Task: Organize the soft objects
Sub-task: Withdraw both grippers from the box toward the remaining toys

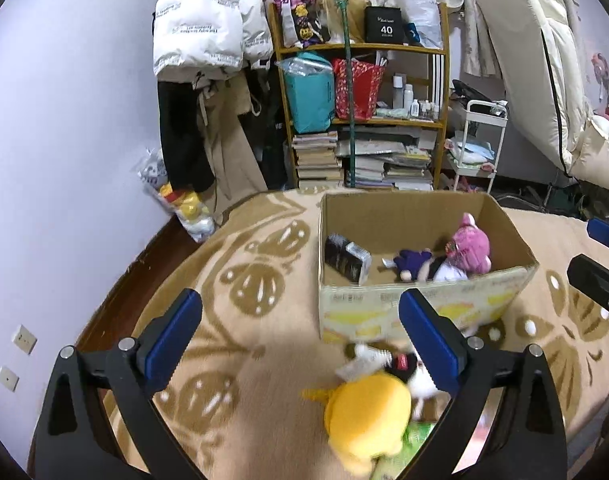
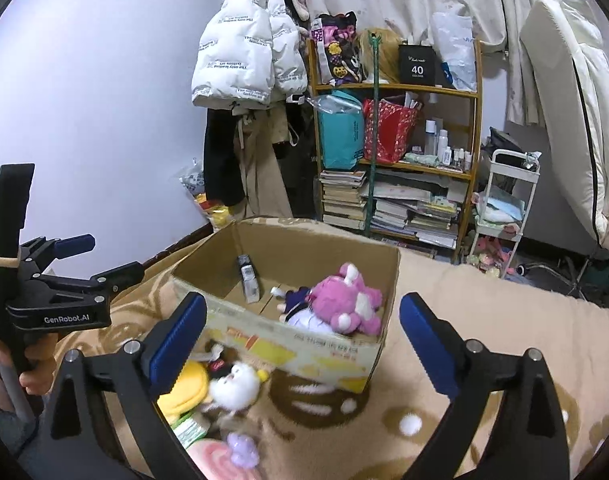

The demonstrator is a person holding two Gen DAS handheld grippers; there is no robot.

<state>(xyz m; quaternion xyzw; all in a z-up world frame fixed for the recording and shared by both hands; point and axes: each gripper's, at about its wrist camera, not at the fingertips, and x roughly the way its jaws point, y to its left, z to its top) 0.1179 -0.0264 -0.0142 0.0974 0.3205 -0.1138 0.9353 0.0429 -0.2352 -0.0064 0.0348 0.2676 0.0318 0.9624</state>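
Both grippers spread wide, nothing between the jaws: left gripper [image 1: 300, 344] hangs above the blanket [image 1: 232, 392] with the yellow plush [image 1: 364, 416] low between its fingers, just in front of the cardboard box [image 1: 424, 308]. Right gripper [image 2: 302, 344] faces the box's near edge, with the white plush [image 2: 234, 390] just inside its left finger. Pink plush [image 2: 346, 300] lies inside the box at its right wall.

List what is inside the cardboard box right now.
Inside the cardboard box: a pink plush, a doll in dark purple and white beside it, and a dark flat packet leaning on the wall. The plush hides whatever lies beneath it.
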